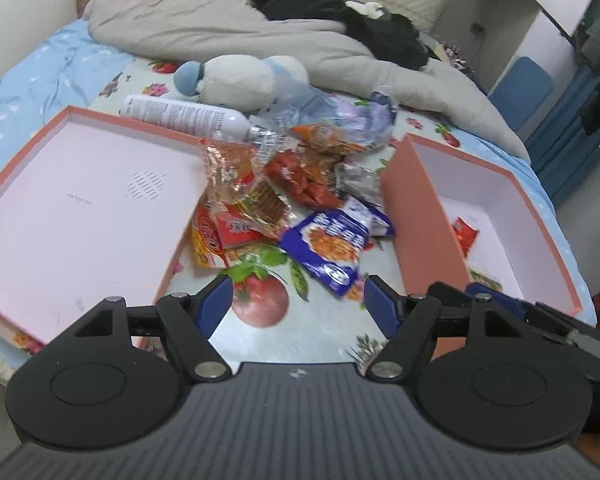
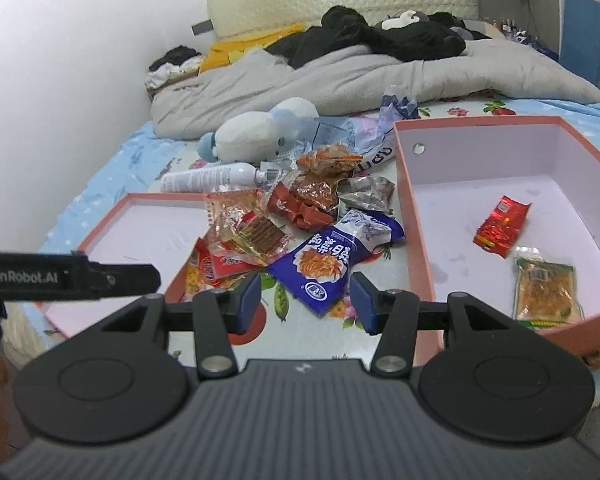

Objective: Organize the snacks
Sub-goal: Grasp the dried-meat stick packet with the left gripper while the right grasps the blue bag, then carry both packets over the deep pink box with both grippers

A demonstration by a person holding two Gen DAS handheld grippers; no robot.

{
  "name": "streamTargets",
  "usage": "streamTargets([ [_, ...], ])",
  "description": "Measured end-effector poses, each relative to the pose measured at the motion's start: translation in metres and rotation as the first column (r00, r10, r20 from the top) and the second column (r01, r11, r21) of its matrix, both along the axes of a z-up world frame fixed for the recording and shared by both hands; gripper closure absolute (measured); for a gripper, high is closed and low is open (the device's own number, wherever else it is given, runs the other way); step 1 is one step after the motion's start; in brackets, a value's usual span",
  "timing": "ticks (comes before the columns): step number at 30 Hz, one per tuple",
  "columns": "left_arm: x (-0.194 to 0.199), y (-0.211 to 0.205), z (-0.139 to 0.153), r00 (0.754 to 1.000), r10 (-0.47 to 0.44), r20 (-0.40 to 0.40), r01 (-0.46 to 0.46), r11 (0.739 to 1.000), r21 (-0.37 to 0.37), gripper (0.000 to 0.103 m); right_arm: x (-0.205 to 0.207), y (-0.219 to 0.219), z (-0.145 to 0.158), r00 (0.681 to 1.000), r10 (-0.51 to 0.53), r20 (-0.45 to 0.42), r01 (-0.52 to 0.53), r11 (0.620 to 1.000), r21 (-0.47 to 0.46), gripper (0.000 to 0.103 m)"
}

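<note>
- Left wrist view looks steeply down, close over the snack pile [image 1: 284, 184].
- Right wrist view looks down from its right.
- Both share pile, pink lid [image 1: 80, 200], box [image 2: 500, 208].

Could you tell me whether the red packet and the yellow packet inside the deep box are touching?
Apart: the right wrist view shows bare box floor between the red packet and the yellow packet.

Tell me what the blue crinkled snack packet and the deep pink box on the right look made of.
Blue crinkled snack packet: looks like glossy printed plastic film; it creases and catches glare.
Deep pink box: probably matte paper-covered cardboard; stiff straight walls, a flat dull finish, a pale lining. The core is hidden.
</note>
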State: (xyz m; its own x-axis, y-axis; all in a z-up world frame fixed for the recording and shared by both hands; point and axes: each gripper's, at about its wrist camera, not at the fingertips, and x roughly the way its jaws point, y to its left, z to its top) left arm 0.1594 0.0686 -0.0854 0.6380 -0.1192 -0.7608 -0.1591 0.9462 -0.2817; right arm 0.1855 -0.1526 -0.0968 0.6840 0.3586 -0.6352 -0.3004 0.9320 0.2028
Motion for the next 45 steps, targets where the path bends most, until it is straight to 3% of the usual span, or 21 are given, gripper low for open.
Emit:
streamTargets([
  [9, 0.077, 0.038, -0.041, 0.998, 0.034, -0.045, -0.036, 0.999, -0.037, 0.027, 0.052, 0.028, -0.037, 0.997, 0.023, -0.075, -0.027, 0.999, -0.047, 0.051],
  [10, 0.086, 0.039, -0.046, 0.998, 0.030, -0.047, -0.032, 0.999, -0.038, 0.027, 0.058, 0.031, -0.042, 0.996, 0.023, -0.088, -0.027, 0.998, -0.052, 0.049],
  [12, 0.106, 0.041, -0.057, 0.998, 0.014, -0.058, -0.017, 0.999, -0.041, 0.028, 0.069, 0.035, -0.051, 0.995, 0.015, -0.098, -0.021, 0.998, -0.056, 0.028],
  [19, 0.174, 0.040, -0.090, 0.986, -0.144, -0.083, 0.148, 0.988, 0.039, 0.028, 0.107, 0.051, -0.087, 0.997, -0.032, -0.073, 0.023, 0.992, -0.122, 0.026],
  [27, 0.220, 0.017, -0.127, 0.939, -0.312, -0.148, 0.334, 0.929, 0.159, 0.028, 0.135, 0.064, -0.117, 0.991, -0.085, -0.100, 0.066, 0.981, -0.182, 0.026],
  [31, 0.228, 0.014, -0.140, 0.919, -0.351, -0.177, 0.382, 0.904, 0.190, 0.027, 0.138, 0.068, -0.128, 0.992, -0.034, -0.123, 0.012, 0.984, -0.180, 0.027],
  [35, 0.230, 0.006, -0.154, 0.901, -0.371, -0.224, 0.420, 0.873, 0.246, 0.027, 0.134, 0.073, -0.133, 0.996, 0.003, -0.091, -0.023, 0.975, -0.223, 0.028],
  [37, 0.229, 0.001, -0.162, 0.883, -0.391, -0.260, 0.454, 0.851, 0.265, 0.033, 0.133, 0.072, -0.133, 0.996, 0.012, -0.088, -0.031, 0.975, -0.222, 0.033],
  [39, 0.226, -0.004, -0.164, 0.880, -0.400, -0.256, 0.464, 0.838, 0.286, 0.034, 0.131, 0.072, -0.132, 0.997, 0.019, -0.081, -0.038, 0.972, -0.231, 0.048],
  [45, 0.227, -0.006, -0.163, 0.891, -0.379, -0.251, 0.441, 0.853, 0.279, 0.043, 0.132, 0.068, -0.128, 0.994, 0.058, -0.095, -0.078, 0.969, -0.234, 0.077],
])
